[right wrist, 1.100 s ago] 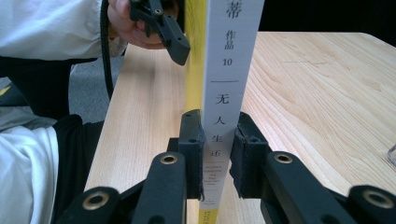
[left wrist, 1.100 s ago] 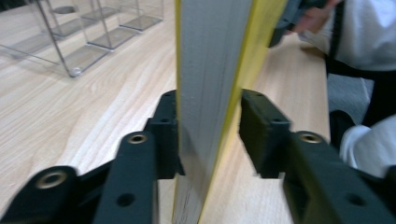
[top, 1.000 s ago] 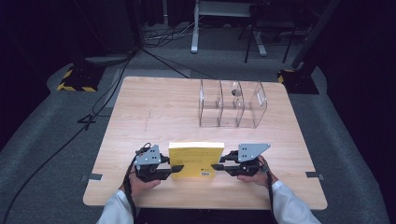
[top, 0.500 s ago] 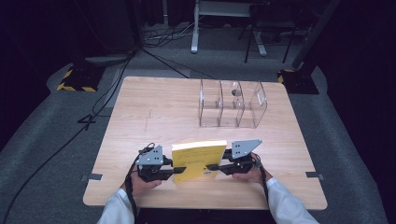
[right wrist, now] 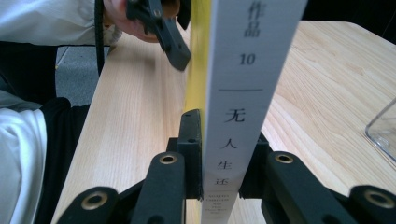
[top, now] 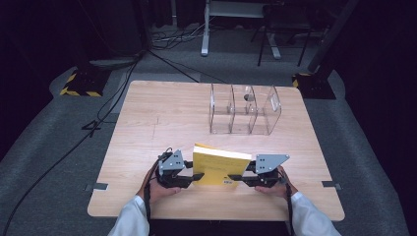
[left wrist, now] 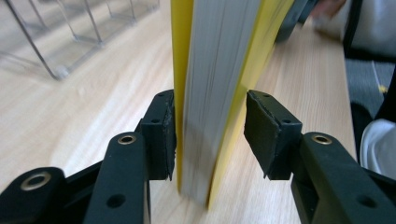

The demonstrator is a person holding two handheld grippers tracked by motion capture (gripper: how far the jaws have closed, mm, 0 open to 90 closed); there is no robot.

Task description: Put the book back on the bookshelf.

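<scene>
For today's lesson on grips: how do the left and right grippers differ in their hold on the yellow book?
1. The left gripper has just been opening: one of its fingers stands clear of the book; the right gripper has been closing and clamps the book.
2. The left gripper faces the page edge; the right gripper faces the printed spine.
Both flank the book, which stands on edge on the table.

Book [top: 221, 167] upright on bench [top: 147, 128] near front edge, between left gripper [top: 189, 177] and right gripper [top: 236, 178]. Rack [top: 244, 109] behind book, toward far right corner.
</scene>
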